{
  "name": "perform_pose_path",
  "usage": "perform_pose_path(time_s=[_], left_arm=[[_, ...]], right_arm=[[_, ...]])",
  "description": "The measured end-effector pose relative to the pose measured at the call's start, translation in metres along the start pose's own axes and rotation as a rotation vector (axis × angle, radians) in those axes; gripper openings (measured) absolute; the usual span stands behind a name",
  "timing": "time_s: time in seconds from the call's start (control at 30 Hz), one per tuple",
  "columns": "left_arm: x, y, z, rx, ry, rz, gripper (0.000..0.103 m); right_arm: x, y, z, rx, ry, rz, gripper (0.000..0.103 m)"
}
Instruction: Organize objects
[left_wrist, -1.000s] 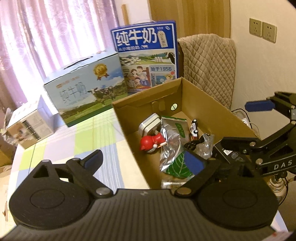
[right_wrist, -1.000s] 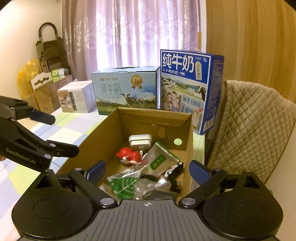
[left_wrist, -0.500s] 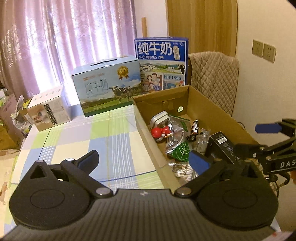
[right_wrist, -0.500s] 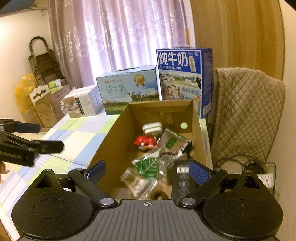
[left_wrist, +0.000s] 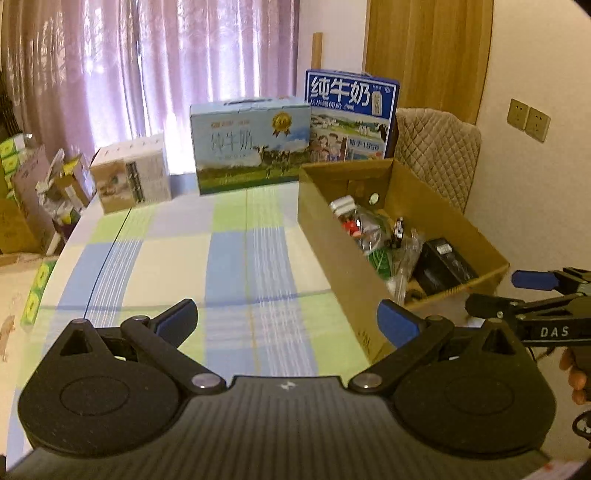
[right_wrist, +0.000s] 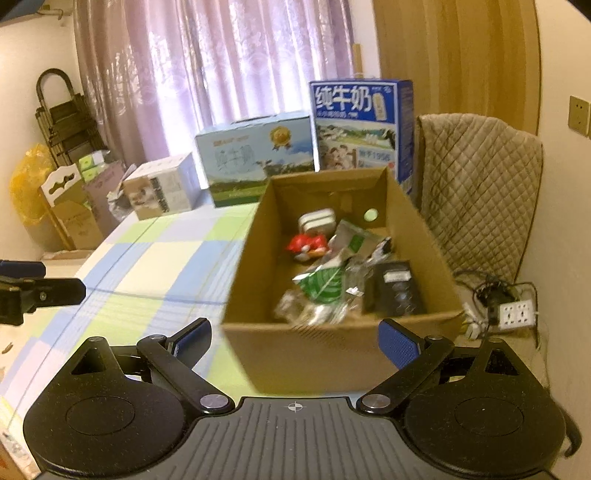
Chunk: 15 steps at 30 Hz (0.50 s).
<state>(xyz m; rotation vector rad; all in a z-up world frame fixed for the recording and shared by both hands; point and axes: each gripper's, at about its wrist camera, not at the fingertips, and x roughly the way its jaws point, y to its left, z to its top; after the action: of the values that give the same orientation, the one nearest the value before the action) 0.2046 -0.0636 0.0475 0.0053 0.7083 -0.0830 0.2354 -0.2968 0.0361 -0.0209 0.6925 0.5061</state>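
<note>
Cardboard box: on desk, ahead of both jaws
Left gripper: jaws wide, empty
Right gripper: jaws wide, empty

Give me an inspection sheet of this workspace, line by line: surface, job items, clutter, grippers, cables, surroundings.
Surface: checked tablecloth on the table, mostly bare.
Job's things: open cardboard box holding a red toy, white adapter, green leaf packet and black box.
Clutter: two milk cartons and a small white box at the table's far edge.
Grippers: left gripper open, empty; right gripper open, empty.
Cables: power strip with tangled leads on the floor.
Surroundings: purple curtains, quilted chair cover, folded cart.
</note>
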Motion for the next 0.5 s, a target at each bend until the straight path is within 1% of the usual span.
perform_pose_path(time_s=[0.13,0.23,0.5], left_arm=[[-0.017,0.017,-0.019,-0.026,0.034,0.011,0.102],[-0.028,0.03,-0.033,-0.045,0.057,0.002,0.102],[-0.056,0.058,-0.062,-0.064,0.069,0.033,0.102]], right_arm=[[-0.006,0.023,-0.011,0.021,0.026,0.038,0.094],[-0.011,0.041,-0.02,0.028,0.042,0.057,0.094],[-0.025,0.079,-0.04,0.031,0.051,0.055,0.094]])
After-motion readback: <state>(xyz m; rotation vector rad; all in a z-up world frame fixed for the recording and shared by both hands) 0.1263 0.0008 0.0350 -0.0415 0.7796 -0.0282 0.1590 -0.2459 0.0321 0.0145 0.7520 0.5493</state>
